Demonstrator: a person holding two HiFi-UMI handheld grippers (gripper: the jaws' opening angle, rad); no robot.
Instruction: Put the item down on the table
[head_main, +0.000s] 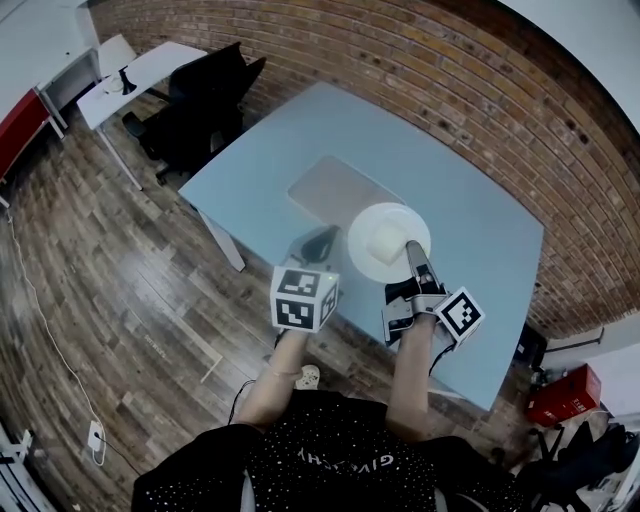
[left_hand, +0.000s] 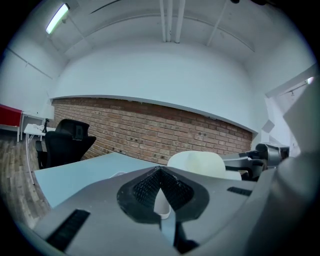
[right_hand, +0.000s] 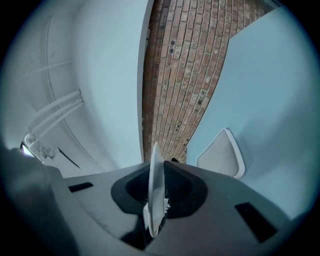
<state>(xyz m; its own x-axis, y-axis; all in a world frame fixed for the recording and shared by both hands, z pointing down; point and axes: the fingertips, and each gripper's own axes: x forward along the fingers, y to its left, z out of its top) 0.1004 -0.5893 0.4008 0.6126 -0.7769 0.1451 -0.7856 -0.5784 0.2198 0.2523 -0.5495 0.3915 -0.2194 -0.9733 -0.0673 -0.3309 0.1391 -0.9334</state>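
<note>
1. Holding both tools low in front of the torso; right gripper (head_main: 412, 250) is nearer the task's thing, jaws clamped on the near rim of a white plate (head_main: 372, 262).
2. Left gripper (head_main: 322, 240) has its jaws together, tips meeting. A small pale bit shows in the gap behind them, can't tell what. It sits just beside the plate's left rim, not on it.
3. Plate runs fwd from the right tips, away from the person, roughly level. The right gripper view shows the rim edge-on w/ the tool rolled on its side.
4. White lump (head_main: 388, 238) sits on the plate; can't tell what it is.
5. Plate looks to be in the air over the pale blue table (head_main: 480, 250), near edge. Table is directly under it, so the coming move is prob. straight down, then let go.
6. Pale mat (head_main: 335, 190) lies further in on the table, close to the plate.
7. Far: black chair (head_main: 205, 95), brick wall (head_main: 450, 80).
</note>
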